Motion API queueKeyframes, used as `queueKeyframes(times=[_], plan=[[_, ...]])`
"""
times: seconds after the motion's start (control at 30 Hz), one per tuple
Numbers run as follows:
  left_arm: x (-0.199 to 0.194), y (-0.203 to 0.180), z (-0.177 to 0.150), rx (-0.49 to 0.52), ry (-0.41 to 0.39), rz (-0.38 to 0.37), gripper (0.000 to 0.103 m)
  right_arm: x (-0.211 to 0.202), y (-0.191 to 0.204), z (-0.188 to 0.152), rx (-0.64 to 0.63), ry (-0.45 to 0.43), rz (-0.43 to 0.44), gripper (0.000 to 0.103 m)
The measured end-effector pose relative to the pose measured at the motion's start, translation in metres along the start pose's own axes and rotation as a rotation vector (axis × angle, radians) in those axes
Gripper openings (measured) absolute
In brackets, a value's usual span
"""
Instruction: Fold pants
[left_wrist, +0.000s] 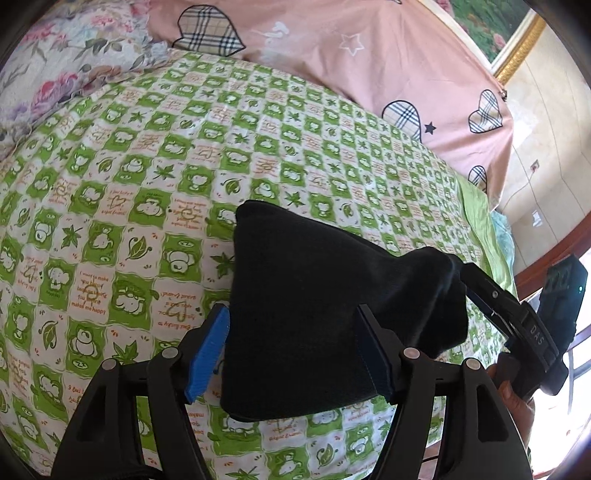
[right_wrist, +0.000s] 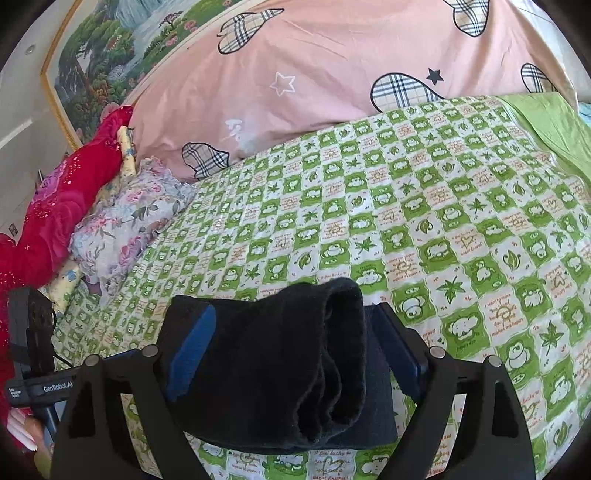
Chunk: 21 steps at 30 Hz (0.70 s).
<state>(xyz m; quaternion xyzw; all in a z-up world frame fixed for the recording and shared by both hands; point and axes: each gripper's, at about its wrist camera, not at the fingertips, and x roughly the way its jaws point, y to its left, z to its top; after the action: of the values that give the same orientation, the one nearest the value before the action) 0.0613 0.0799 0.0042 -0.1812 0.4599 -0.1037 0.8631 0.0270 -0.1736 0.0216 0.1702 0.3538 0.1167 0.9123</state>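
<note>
The black pants (left_wrist: 314, 314) are folded into a thick bundle over the green checked bedsheet (left_wrist: 147, 184). My left gripper (left_wrist: 291, 354) has its blue pads wide apart on either side of the bundle, and the cloth fills the gap between them. In the right wrist view the bundle (right_wrist: 280, 362) lies between the spread fingers of my right gripper (right_wrist: 295, 350), its rolled end pointing away. The right gripper also shows in the left wrist view (left_wrist: 517, 317), at the bundle's right end. Whether the bundle rests on the sheet or hangs above it is unclear.
A pink quilt with plaid hearts (right_wrist: 332, 74) lies along the far side of the bed. Floral pillows (right_wrist: 125, 229) and a red blanket (right_wrist: 62, 206) sit at the left. A framed landscape painting (right_wrist: 110, 55) hangs on the wall. The bed's right edge (left_wrist: 491, 236) borders the floor.
</note>
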Motion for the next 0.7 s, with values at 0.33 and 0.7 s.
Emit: queueKeyframes(times=[0.33, 0.7], plan=[[0.026, 0.013, 0.004, -0.040, 0.052, 0.020, 0.070, 0.018, -0.013, -0.014, 0.009, 0.068, -0.066, 0.087], [0.044, 0.012, 0.005, -0.031, 0.077, 0.027, 0.077, 0.033, -0.056, -0.035, 0.129, 0.143, -0.009, 0.081]])
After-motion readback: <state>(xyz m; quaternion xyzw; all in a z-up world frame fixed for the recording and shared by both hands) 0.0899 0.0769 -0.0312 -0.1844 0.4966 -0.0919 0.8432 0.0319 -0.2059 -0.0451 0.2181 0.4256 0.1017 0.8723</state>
